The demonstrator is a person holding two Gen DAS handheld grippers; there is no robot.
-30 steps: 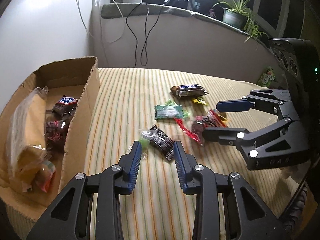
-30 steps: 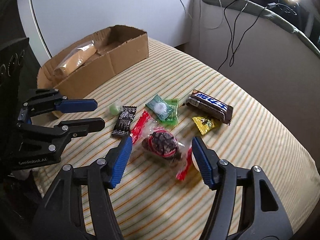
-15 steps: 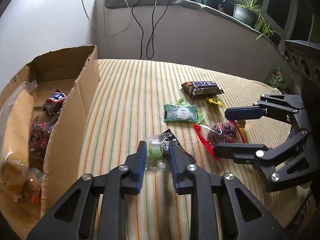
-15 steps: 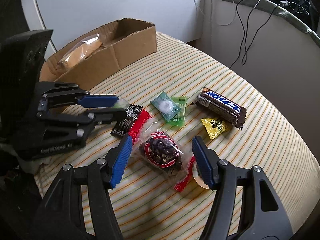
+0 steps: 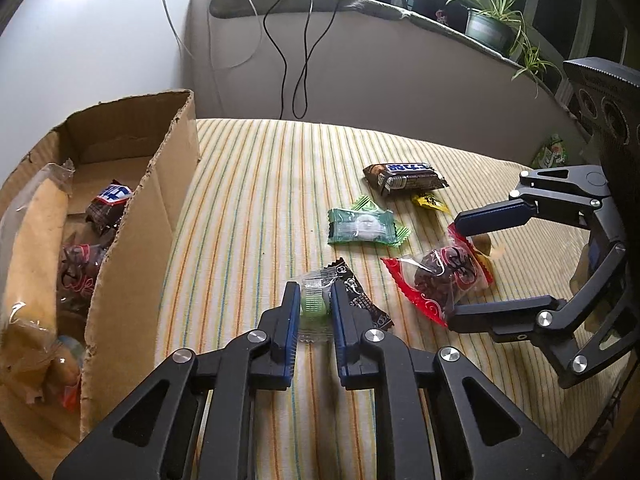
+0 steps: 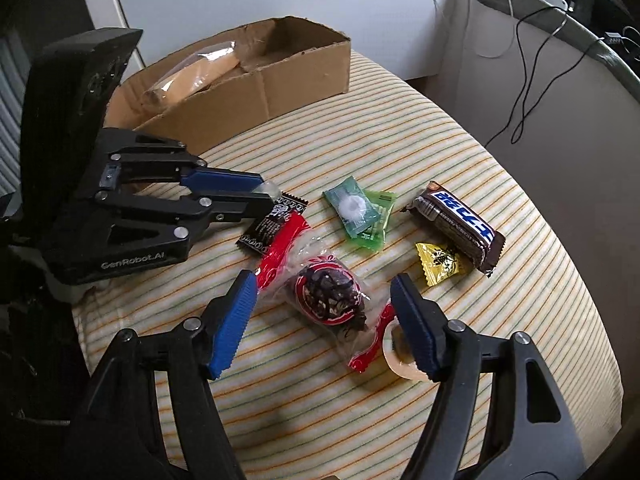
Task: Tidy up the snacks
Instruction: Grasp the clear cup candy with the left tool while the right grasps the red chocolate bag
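Observation:
My left gripper (image 5: 315, 300) is shut on a small clear-wrapped green candy (image 5: 313, 297) on the striped cloth; the same gripper shows in the right wrist view (image 6: 267, 196). A black sachet (image 5: 360, 300) lies just right of it. My right gripper (image 6: 323, 304) is open, its jaws on either side of a red-edged packet of dark snacks (image 6: 326, 300), apart from it. That packet also shows in the left wrist view (image 5: 442, 276). A green mint packet (image 6: 358, 214), a brown chocolate bar (image 6: 460, 224) and a yellow candy (image 6: 440, 262) lie beyond.
An open cardboard box (image 5: 132, 216) with several snacks inside stands at the left of the cloth-covered table (image 5: 256, 184). A roll of tape (image 6: 400, 364) lies by my right gripper's right finger. Cables (image 5: 296, 60) hang on the wall behind. The table edge curves away at the right.
My left gripper has moved forward onto the green candy and closed on it. My right gripper has moved closer over the red-edged packet, still open.

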